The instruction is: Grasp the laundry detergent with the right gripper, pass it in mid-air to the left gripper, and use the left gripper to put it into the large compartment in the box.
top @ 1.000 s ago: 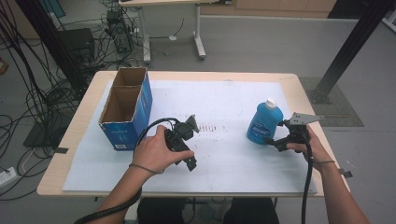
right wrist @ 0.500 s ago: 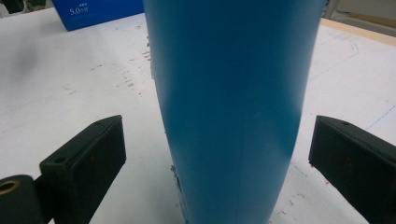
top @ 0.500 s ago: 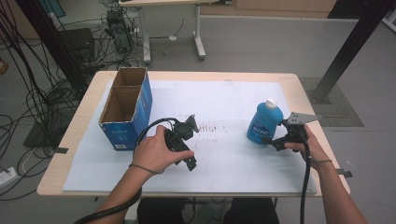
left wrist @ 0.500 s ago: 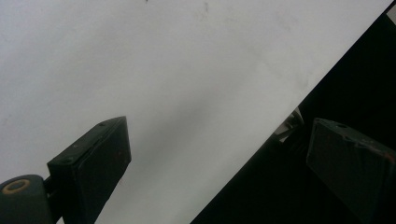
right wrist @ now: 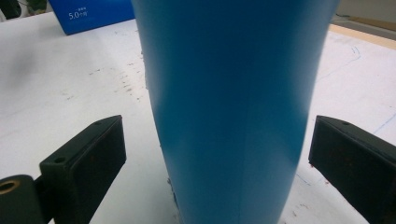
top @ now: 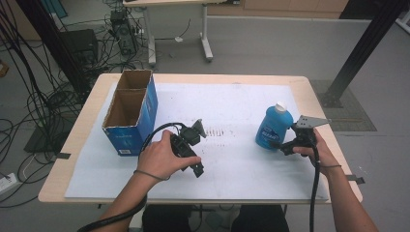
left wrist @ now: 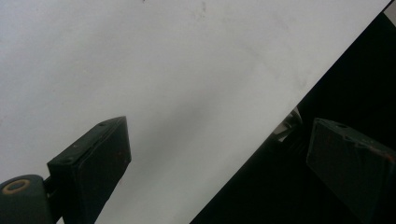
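A wooden table [top: 314, 96] covered by a white sheet [top: 232, 104] is seen in the middle of the high view, with a grey floor and tangled cables beyond it. At the right of the sheet a blue bottle [top: 273, 127] with a white cap is stood upright. An open blue cardboard box [top: 130, 116] is placed at the left of the sheet, well apart from the bottle.

The right gripper [top: 285, 144] is held low at the bottle's base. In the right gripper view the bottle [right wrist: 233, 102] is seen between the two jaws, which are spread wide with a gap left on each side, so nothing is gripped yet. The left gripper [top: 196, 169] is rested on the sheet at lower centre, near the front edge; in the left gripper view its jaws are set wide apart with only bare sheet [left wrist: 163, 70] and the dark space past the table edge between them.

The bottle is judged to be smooth, rigid plastic, probably somewhat heavy if filled, and likely slippery. A hold across the lower body, where the sides narrow, is judged soundest; a firm squeeze would be needed to prevent slipping or tipping.
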### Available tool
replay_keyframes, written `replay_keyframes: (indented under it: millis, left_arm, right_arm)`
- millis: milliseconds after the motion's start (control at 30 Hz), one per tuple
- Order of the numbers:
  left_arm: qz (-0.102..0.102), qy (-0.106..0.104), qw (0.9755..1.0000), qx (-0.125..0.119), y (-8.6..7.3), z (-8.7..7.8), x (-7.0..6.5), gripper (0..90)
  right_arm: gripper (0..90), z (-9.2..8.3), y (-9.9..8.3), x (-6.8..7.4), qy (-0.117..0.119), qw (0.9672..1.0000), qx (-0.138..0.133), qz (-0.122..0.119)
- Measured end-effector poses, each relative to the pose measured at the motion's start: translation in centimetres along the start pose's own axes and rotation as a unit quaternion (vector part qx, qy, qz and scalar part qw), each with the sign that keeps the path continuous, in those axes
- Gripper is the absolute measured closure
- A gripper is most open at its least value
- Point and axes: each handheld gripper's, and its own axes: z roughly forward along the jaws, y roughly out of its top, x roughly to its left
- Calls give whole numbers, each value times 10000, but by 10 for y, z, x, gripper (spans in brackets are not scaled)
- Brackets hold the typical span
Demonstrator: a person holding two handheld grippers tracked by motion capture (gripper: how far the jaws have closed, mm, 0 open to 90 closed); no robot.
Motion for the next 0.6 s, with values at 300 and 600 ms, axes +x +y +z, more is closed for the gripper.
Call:
replay_keyframes:
  millis: [300, 600]
  left_arm:
    - [-11, 39, 10000, 0, 0, -2, -1, 65]
    - [-42, 42, 10000, -11, -2, -3, 0, 65]
  right_arm:
    - [37, 5, -3, 0, 21, 10000, -39, 19]
    - [38, 7, -6, 0, 13, 10000, -63, 55]
